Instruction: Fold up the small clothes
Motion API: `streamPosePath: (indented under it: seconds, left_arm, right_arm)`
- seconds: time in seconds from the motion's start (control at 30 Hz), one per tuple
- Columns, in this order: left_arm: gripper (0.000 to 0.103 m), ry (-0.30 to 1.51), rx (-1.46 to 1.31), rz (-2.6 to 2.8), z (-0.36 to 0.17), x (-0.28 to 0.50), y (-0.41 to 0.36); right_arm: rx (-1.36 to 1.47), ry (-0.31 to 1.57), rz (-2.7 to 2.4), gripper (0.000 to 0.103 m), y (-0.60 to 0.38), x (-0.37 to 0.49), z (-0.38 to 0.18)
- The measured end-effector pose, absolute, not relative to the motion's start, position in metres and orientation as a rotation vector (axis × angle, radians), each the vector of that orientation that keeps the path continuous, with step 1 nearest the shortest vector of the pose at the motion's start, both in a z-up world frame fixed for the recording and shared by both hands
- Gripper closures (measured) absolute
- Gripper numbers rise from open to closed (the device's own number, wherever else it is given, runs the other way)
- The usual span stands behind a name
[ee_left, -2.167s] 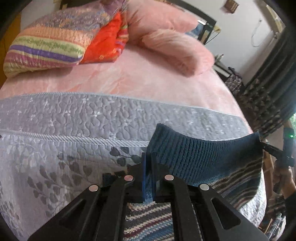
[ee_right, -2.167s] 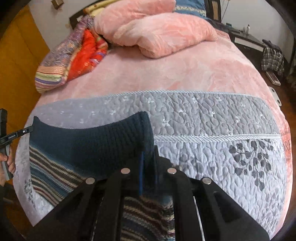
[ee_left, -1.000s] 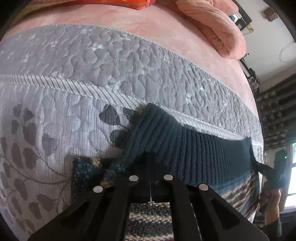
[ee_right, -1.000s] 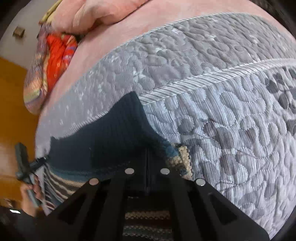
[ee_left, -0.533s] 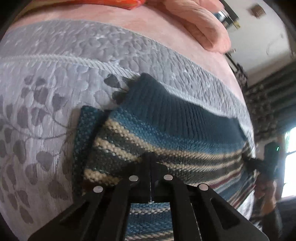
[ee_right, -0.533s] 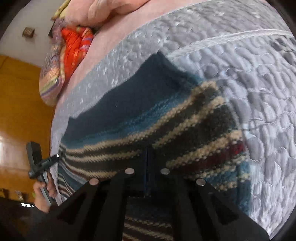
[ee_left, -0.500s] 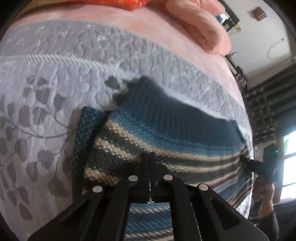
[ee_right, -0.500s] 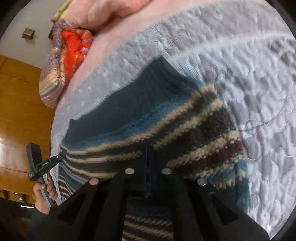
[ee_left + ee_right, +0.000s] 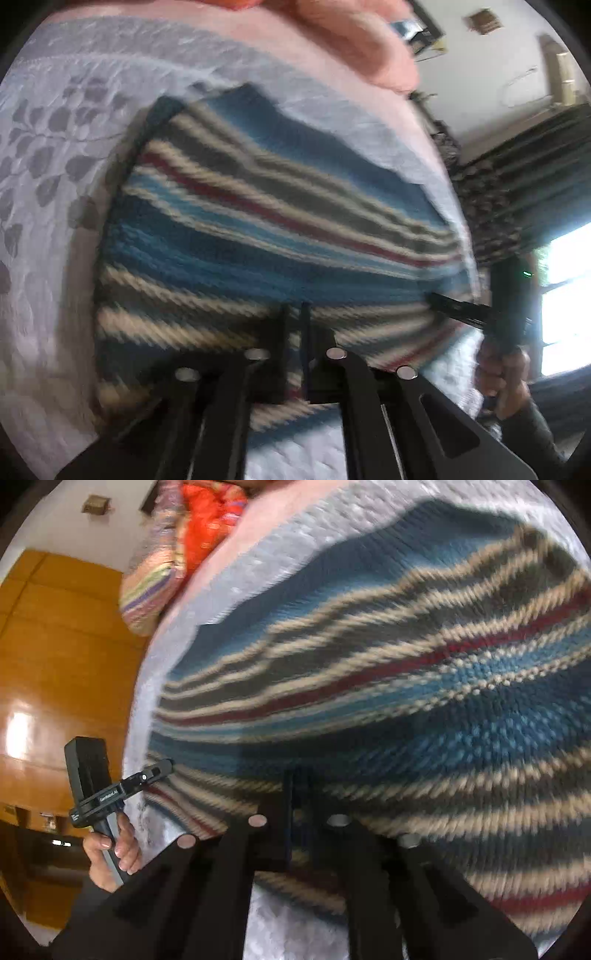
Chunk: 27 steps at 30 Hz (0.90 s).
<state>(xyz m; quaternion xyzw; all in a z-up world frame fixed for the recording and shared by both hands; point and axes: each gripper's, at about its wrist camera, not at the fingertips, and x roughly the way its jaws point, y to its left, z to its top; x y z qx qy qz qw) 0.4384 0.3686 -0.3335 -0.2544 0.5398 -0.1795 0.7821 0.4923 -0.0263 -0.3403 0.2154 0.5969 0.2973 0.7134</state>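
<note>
1. Since a moment ago, both of my grippers have pulled back toward the near edge of the bed, and far more of the striped sweater [image 9: 258, 229] now shows lying flat.
2. Earlier only the dark ribbed hem stood up between my fingers; now that hem lies at the far side of the garment, and the cream, red and blue bands spread out on the grey quilt [image 9: 48, 155].
3. My left gripper [image 9: 293, 314] shows a narrow slit between its fingers, right over the sweater's near edge. The blur hides whether wool is still pinched there, so I cannot tell.
4. My right gripper [image 9: 297, 790] looks the same: fingers nearly together at the near hem, the grasp itself unclear.
5. From the left wrist view, my other hand [image 9: 506, 373] holds its tool off the right edge of the bed, its tip touching the sweater's corner.
6. I judge that a fold has just been laid over, so the garment sits doubled near the bed's front edge.
7. Next comes a second fold across its width, and loose knit may slide as I let go.
</note>
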Motion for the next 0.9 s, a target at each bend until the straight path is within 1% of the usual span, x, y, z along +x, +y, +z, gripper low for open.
streamPosePath:
  seconds: [0.1, 0.2, 0.23, 0.27, 0.3, 0.33, 0.37, 0.4, 0.43, 0.5, 0.57, 0.6, 0.63, 0.67, 0.7, 0.77, 0.8, 0.83, 0.87, 0.9]
  left_arm:
    - [0.093, 1.143, -0.521, -0.508, -0.321, 0.414, 0.342]
    - [0.092, 1.186, -0.473, -0.473, -0.339, 0.408, 0.326]
    - [0.092, 1.211, -0.464, -0.430, -0.348, 0.409, 0.325]
    - [0.094, 1.239, -0.470, -0.398, -0.363, 0.410, 0.325]
    - [0.095, 1.238, -0.491, -0.389, -0.367, 0.409, 0.327]
    - [0.095, 1.234, -0.506, -0.391, -0.364, 0.408, 0.328]
    - [0.093, 1.227, -0.515, -0.398, -0.360, 0.406, 0.330]
    - [0.084, 1.206, -0.525, -0.418, -0.352, 0.402, 0.332]
    - [0.079, 1.189, -0.532, -0.428, -0.346, 0.399, 0.335]
    - [0.077, 1.174, -0.543, -0.400, -0.344, 0.399, 0.350]
    - [0.078, 1.200, -0.564, -0.364, -0.359, 0.403, 0.363]
    - [0.085, 1.208, -0.581, -0.365, -0.367, 0.404, 0.368]
    - [0.092, 1.210, -0.577, -0.361, -0.372, 0.404, 0.371]
    - [0.094, 1.209, -0.579, -0.360, -0.381, 0.399, 0.369]
    - [0.094, 1.212, -0.605, -0.365, -0.383, 0.400, 0.371]
    - [0.092, 1.220, -0.671, -0.377, -0.382, 0.400, 0.380]
    - [0.082, 1.216, -0.704, -0.383, -0.377, 0.399, 0.386]
    - [0.064, 1.206, -0.719, -0.389, -0.371, 0.397, 0.393]
    - [0.057, 1.183, -0.725, -0.394, -0.360, 0.394, 0.401]
    - [0.042, 1.154, -0.729, -0.394, -0.347, 0.392, 0.412]
  right_arm:
    - [0.442, 1.316, 0.723, 0.096, -0.015, 0.472, -0.327]
    - [0.345, 1.356, 0.683, 0.095, -0.004, 0.457, -0.344]
    - [0.315, 1.372, 0.655, 0.100, -0.001, 0.455, -0.354]
    - [0.295, 1.378, 0.642, 0.102, -0.001, 0.450, -0.360]
    - [0.310, 1.383, 0.638, 0.102, -0.001, 0.451, -0.360]
    - [0.330, 1.381, 0.640, 0.095, -0.004, 0.451, -0.352]
    - [0.346, 1.347, 0.644, 0.091, -0.013, 0.447, -0.338]
    - [0.357, 1.323, 0.646, 0.089, -0.024, 0.444, -0.328]
    - [0.374, 1.296, 0.638, 0.088, -0.039, 0.441, -0.317]
    - [0.407, 1.250, 0.566, 0.088, -0.081, 0.437, -0.306]
    - [0.463, 1.235, 0.466, 0.089, -0.124, 0.436, -0.311]
    - [0.507, 1.242, 0.404, 0.089, -0.148, 0.436, -0.319]
    - [0.523, 1.250, 0.340, 0.097, -0.168, 0.437, -0.330]
    - [0.556, 1.274, 0.323, 0.103, -0.182, 0.438, -0.345]
    - [0.594, 1.291, 0.324, 0.103, -0.185, 0.439, -0.357]
    - [0.634, 1.284, 0.338, 0.103, -0.188, 0.434, -0.358]
    - [0.650, 1.265, 0.351, 0.097, -0.190, 0.431, -0.349]
    - [0.653, 1.245, 0.359, 0.088, -0.187, 0.428, -0.340]
    - [0.638, 1.229, 0.361, 0.083, -0.183, 0.424, -0.333]
    - [0.580, 1.208, 0.364, 0.081, -0.173, 0.420, -0.319]
